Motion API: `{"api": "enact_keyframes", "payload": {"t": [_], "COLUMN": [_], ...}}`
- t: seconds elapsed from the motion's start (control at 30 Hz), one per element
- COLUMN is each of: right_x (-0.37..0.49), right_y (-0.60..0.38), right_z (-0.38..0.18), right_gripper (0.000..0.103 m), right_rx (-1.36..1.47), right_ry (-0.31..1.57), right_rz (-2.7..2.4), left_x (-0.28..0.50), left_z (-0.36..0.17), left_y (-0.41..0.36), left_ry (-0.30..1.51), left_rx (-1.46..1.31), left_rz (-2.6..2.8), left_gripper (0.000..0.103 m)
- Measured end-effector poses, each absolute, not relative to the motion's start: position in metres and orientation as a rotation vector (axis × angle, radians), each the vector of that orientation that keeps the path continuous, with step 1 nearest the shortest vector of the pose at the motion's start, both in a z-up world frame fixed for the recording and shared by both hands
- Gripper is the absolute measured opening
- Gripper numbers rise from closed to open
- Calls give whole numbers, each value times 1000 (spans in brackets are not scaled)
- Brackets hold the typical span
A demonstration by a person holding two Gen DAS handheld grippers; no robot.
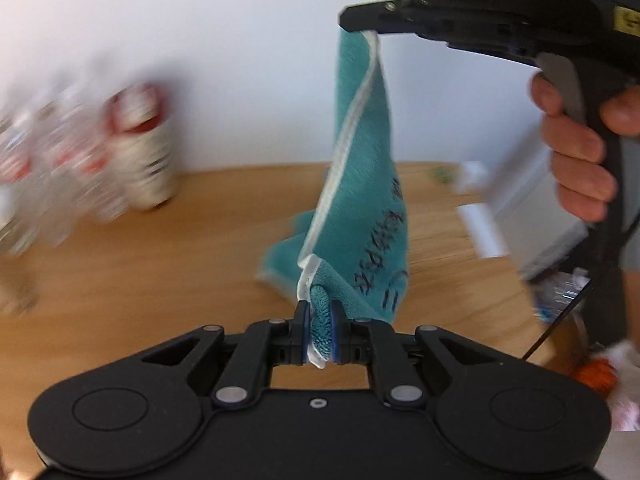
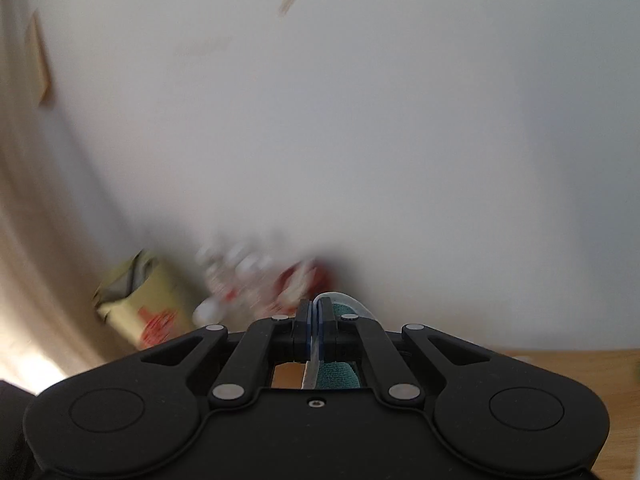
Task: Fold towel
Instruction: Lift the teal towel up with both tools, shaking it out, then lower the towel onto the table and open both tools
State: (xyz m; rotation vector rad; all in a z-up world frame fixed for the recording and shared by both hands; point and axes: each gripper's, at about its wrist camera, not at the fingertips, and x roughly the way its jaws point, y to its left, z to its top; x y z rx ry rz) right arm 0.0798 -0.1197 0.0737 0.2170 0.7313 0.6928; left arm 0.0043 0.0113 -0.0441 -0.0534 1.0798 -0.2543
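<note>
Towel (image 1: 360,184) looks soft, light, floppy (hem's the best hold), w/ left gripper (image 1: 319,334) & right gripper (image 2: 319,334) both clamped on its edge.

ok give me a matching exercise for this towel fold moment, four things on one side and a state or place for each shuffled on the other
Things:
1. left gripper
2. right gripper
3. towel
4. wooden table

States or places:
A. stretched between two grips, lowest fold resting on the wood
B. raised high, pinching the towel's white-trimmed top corner
C. low and near the camera, fingers shut on a bunched towel corner
D. bearing blurred containers at the back left

Pairs: 1-C, 2-B, 3-A, 4-D
</note>
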Motion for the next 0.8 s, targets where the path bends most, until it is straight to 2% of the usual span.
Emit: {"api": "enact_keyframes", "payload": {"t": [0.13, 0.2, 0.23, 0.27, 0.3, 0.57, 0.8], "right_x": [87, 90, 91, 92, 85, 50, 7], "right_y": [-59, -40, -31, -21, -26, -112, -247], "right_z": [58, 44, 37, 31, 33, 48, -21], "right_gripper": [3, 13, 24, 48, 56, 56, 56], "right_rx": [151, 125, 111, 89, 72, 119, 211], "right_ry": [784, 811, 823, 828, 818, 797, 950], "right_rz": [762, 762, 759, 747, 736, 707, 363], "left_x": [-6, -7, -6, -6, -4, 0, 3], "left_z": [-73, -80, -86, -92, -102, -132, -149], "left_y": [47, 62, 69, 76, 86, 114, 117], "left_ry": [1152, 1174, 1189, 1202, 1225, 1281, 1306], "left_rx": [-103, -130, -141, -149, -145, -94, 3], "left_rz": [-160, -122, -98, -72, -15, 73, 76], "left_gripper": [9, 10, 10, 15, 15, 14, 15]}}
